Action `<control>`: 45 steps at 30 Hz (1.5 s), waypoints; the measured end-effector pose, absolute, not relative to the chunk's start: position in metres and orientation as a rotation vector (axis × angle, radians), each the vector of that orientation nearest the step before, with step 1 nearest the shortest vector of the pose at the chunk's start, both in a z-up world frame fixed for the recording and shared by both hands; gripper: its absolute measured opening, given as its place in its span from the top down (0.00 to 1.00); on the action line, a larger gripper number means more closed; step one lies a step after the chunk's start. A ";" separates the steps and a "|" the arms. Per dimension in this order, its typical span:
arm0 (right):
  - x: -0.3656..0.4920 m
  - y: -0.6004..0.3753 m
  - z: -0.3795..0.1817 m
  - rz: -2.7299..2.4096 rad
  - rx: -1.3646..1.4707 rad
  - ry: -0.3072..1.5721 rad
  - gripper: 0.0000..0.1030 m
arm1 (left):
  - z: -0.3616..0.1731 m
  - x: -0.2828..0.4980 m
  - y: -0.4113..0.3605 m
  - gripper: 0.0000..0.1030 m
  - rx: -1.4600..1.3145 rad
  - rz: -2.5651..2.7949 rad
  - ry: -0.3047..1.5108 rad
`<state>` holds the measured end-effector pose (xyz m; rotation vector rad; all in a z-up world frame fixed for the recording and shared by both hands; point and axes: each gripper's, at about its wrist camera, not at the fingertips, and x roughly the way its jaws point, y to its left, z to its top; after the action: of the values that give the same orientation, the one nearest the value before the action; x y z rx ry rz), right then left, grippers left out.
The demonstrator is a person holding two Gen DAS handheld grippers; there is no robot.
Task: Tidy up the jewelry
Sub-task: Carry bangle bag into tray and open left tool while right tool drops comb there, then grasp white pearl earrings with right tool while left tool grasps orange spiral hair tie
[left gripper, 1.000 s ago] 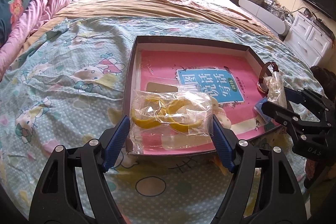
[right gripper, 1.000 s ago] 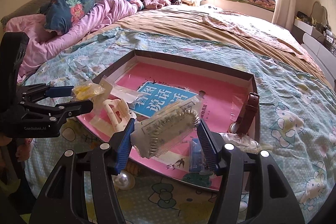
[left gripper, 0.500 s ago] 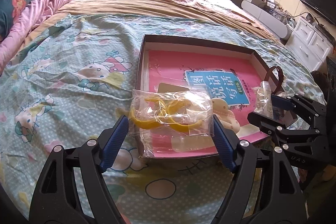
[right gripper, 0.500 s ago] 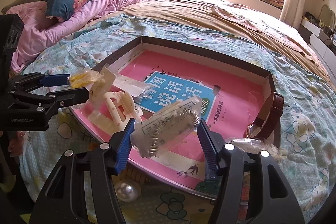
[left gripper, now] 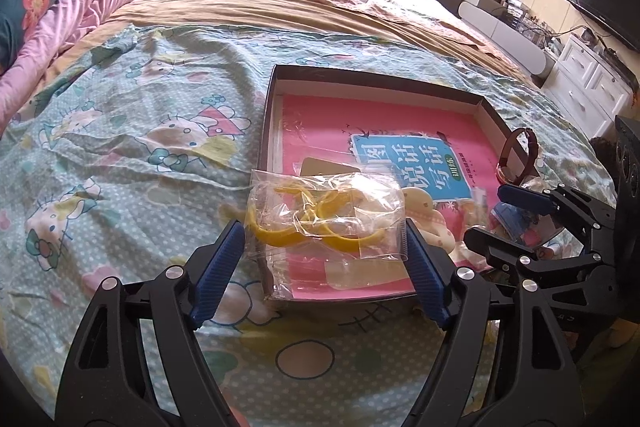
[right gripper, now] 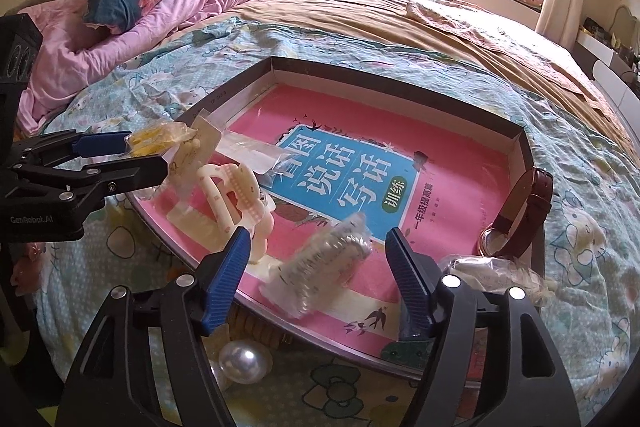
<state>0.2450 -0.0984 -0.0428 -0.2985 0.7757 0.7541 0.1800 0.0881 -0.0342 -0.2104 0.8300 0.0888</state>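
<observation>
Over the box (right gripper: pixel 524 143), left gripper (left gripper: pixel 325 241) clamps the yellow-ring bag (left gripper: pixel 324 217), right gripper (right gripper: pixel 318 269) gapes above a dropped silver bag (right gripper: pixel 320 273) — comb (right gripper: pixel 228 195), watch (right gripper: pixel 520 215) in, pearl (right gripper: pixel 240 361) left outside.

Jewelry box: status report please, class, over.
Left gripper shut on bagged yellow bangles. Right gripper open over bagged silver piece in box. Cream hair clip close beside.

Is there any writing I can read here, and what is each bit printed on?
"看图说话写话": blue panel of the pink book in the box.
"训练": green oval on that panel.
"一年级提高篇": beneath the panel; smaller print below is unreadable.
"GenRobot.AI": body of the left hand-held gripper.
</observation>
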 end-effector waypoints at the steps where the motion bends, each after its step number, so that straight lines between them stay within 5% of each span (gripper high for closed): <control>1: 0.244 -0.100 -0.041 0.753 -0.293 0.771 0.28 | -0.034 0.180 0.088 0.32 -0.211 0.089 0.830; 21: 0.213 -0.164 -0.001 0.680 -0.175 0.687 0.13 | -0.015 0.168 0.072 0.20 -0.201 0.047 0.799; 24: 0.207 -0.171 0.007 0.678 -0.165 0.671 0.12 | -0.006 0.162 0.070 0.10 -0.196 0.049 0.779; 45: 0.165 -0.180 0.016 0.728 -0.171 0.648 0.12 | 0.020 0.121 0.064 0.09 -0.145 0.100 0.739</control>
<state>0.1648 -0.1798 0.0156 -0.1715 0.6481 0.7278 0.1208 0.0635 0.0201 -0.1446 0.7389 0.0996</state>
